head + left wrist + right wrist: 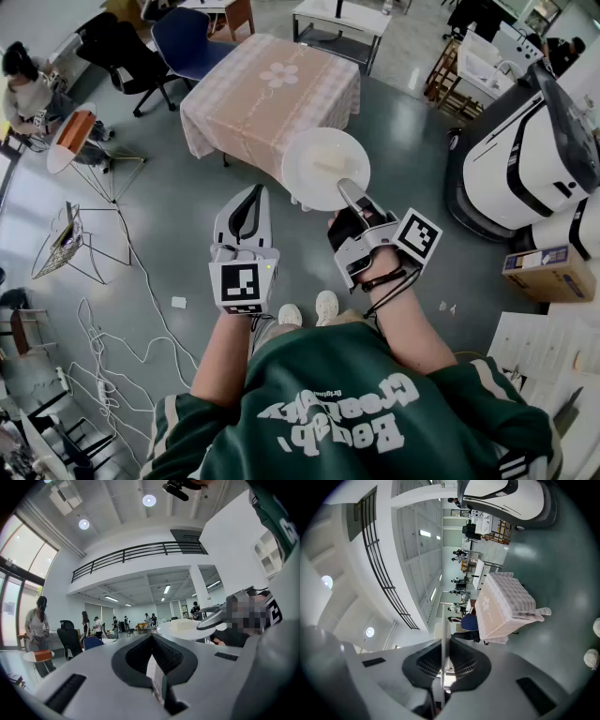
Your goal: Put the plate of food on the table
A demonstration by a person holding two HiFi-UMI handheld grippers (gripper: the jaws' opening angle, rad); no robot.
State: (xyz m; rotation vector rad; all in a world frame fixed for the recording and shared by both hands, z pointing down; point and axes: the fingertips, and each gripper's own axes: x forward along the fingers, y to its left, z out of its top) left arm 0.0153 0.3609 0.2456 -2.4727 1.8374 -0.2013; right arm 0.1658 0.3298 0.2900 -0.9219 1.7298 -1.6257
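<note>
A round white plate (323, 169) carries a pale block of food (328, 165) and hangs in the air just short of the near corner of a table with a pink checked cloth (267, 89). My right gripper (345, 186) is shut on the plate's near rim. In the right gripper view the plate's edge (442, 634) runs as a thin white line between the jaws, with the table (504, 602) ahead. My left gripper (255, 192) is shut and holds nothing, a little left of the plate. The left gripper view shows the plate (180, 629) at its right.
A blue chair (192, 42) and a black chair (117, 52) stand behind the table. At the right are a large white machine (525, 150) and a cardboard box (548, 272). Cables (103, 347) and a small round table (73, 139) are on the floor at left.
</note>
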